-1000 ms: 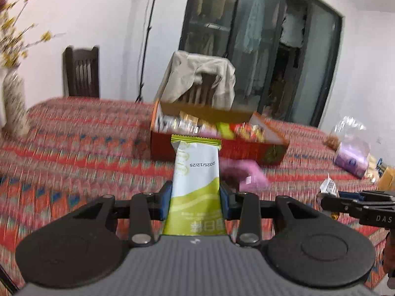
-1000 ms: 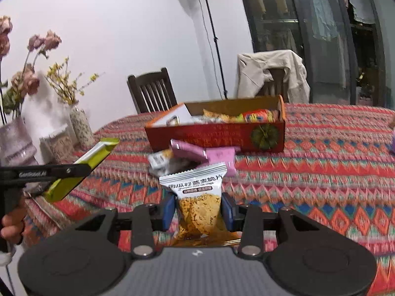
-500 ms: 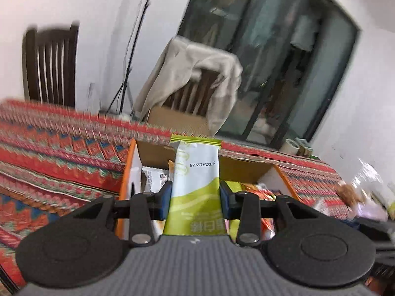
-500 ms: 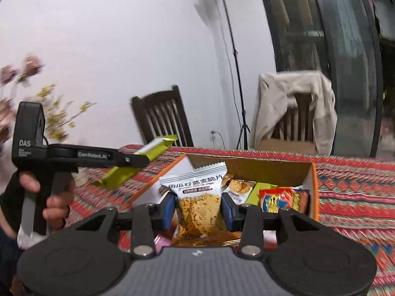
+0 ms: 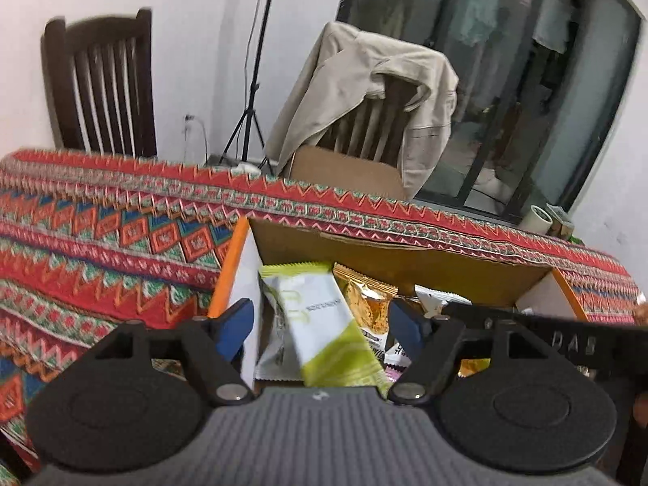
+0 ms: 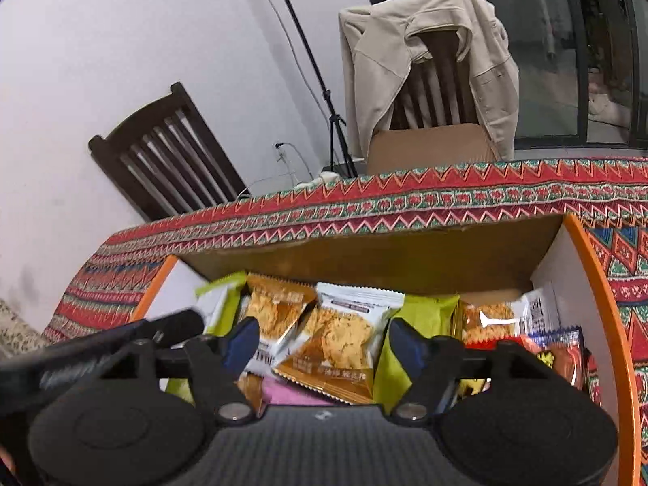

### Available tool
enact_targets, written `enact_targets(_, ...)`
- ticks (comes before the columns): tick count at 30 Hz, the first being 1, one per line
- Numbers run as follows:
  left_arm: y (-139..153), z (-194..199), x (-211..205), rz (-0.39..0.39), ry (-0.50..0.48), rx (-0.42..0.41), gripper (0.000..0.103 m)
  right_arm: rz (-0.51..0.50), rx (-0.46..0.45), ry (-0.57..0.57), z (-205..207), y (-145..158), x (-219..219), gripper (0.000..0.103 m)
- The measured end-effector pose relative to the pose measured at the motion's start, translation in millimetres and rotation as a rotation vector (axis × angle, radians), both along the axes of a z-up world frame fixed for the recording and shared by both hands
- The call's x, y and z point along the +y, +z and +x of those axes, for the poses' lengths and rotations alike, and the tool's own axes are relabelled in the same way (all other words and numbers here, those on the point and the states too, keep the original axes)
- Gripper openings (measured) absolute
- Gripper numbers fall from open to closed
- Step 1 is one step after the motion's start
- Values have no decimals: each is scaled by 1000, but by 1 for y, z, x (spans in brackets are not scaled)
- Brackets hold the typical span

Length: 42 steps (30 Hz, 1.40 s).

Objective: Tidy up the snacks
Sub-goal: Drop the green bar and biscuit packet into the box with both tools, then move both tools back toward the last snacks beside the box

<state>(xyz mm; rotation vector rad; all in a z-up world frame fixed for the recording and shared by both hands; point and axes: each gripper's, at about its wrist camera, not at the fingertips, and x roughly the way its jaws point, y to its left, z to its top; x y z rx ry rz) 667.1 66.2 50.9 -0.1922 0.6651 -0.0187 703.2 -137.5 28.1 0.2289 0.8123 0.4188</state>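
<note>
Both grippers, left (image 5: pixel 322 326) and right (image 6: pixel 322 342) (jaws apart), hover over the snack box (image 6: pixel 599 283)

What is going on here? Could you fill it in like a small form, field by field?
Left claw: open, over the box
Right claw: open, over the box
Green snack packet: loose, at the box's left end
Oat crisp packet: loose, atop other snacks
Box: orange-rimmed cardboard, holding many packets
Surface: patterned tablecloth

Glossy plastic wrappers (image 6: pixel 344 332) fill a matt cardboard box (image 6: pixel 405 251). Woven patterned cloth (image 5: pixel 101 235) covers the desk. Each tool (image 5: pixel 322 324) (image 6: pixel 322 344) is matt black plastic with smooth blue pads (image 5: pixel 237 326).
</note>
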Motion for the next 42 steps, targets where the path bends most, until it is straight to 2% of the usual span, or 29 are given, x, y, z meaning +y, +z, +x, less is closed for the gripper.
enact_targets(7,25,-20,4,29,-9,-29,75,-36,-89,30,-20,25,-1,70)
enact_targets(12,44,-58,2,44,-31,-64,75,-42,-133,48,-49,52,-18,70)
enact_targets(15,56,-105,3,67,-62,-112,78,-58,-171,73,-80,68,-33,73)
enact_targets(17,62,-146,4,82,-70,-158,84,-64,-206,96,-111,77,-51,78)
enact_targets(19,65,-187,5,85,-55,-199,85,-64,-239,112,-146,86,-70,81)
enact_targets(21,66,-229,5,69,-33,-227,85,-66,-275,121,-181,92,-87,83)
enact_targets(25,62,-320,-1,31,-39,-306,94,-76,-373,119,-268,97,-122,85)
enact_targets(28,56,-378,-7,57,-10,-356,98,-61,-422,120,-338,96,-146,88)
enact_targets(31,47,-419,-17,89,47,-359,98,-19,-435,118,-394,87,-163,94)
enact_targets(34,33,-456,-26,83,72,-358,99,28,-395,101,-440,68,-173,95)
enact_targets(36,22,-475,-27,72,73,-348,101,16,-376,82,-463,52,-172,95)
enact_targets(38,11,-485,-28,87,71,-324,102,-13,-347,60,-486,34,-169,95)
enact_targets(42,-11,-497,-28,116,63,-251,102,6,-244,53,-512,-3,-171,95)
